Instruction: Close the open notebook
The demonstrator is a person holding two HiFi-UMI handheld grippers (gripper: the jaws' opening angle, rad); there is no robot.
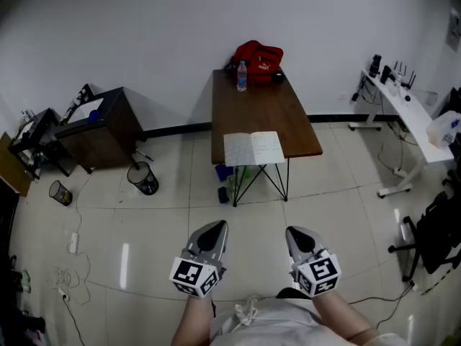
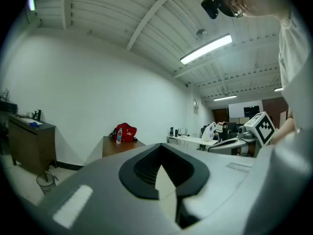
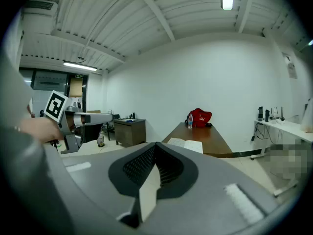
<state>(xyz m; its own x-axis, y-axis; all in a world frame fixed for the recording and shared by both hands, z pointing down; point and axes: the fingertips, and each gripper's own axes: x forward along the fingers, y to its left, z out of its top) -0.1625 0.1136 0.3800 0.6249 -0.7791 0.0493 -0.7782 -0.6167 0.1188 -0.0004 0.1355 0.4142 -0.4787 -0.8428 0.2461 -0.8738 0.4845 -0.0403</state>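
A brown wooden table (image 1: 261,110) on black hairpin legs stands with its far edge against a white wall (image 1: 144,34), on a floor (image 1: 144,229) of pale glossy tiles. The open notebook (image 1: 253,148) lies flat at the table's near edge, about midway along it, its two white pages facing up. At the far edge a red bag (image 1: 258,55) sits close against the wall, and a clear water bottle (image 1: 242,76) with a blue label stands upright just in front of the bag's left end. The stretch of tabletop between bottle and notebook is bare wood. Some blue and green items (image 1: 229,174) sit on the floor under the table's near left corner; what they are cannot be made out.

To the left of the table a dark cabinet (image 1: 101,121) stands by the wall, with a black wire wastebasket (image 1: 144,179) on the floor near its front corner. To the right a long white desk (image 1: 403,110) carries small devices, and a black office chair (image 1: 432,233) stands nearer the person. A black baseboard (image 1: 176,129) runs along the foot of the wall. Overhead, a white beamed ceiling (image 2: 122,13) carries a lit tube lamp (image 2: 205,49).

The left gripper (image 1: 212,229) and the right gripper (image 1: 299,233) are held side by side over the floor, well short of the table, both pointing toward it. Each has its jaws brought together with nothing between them.
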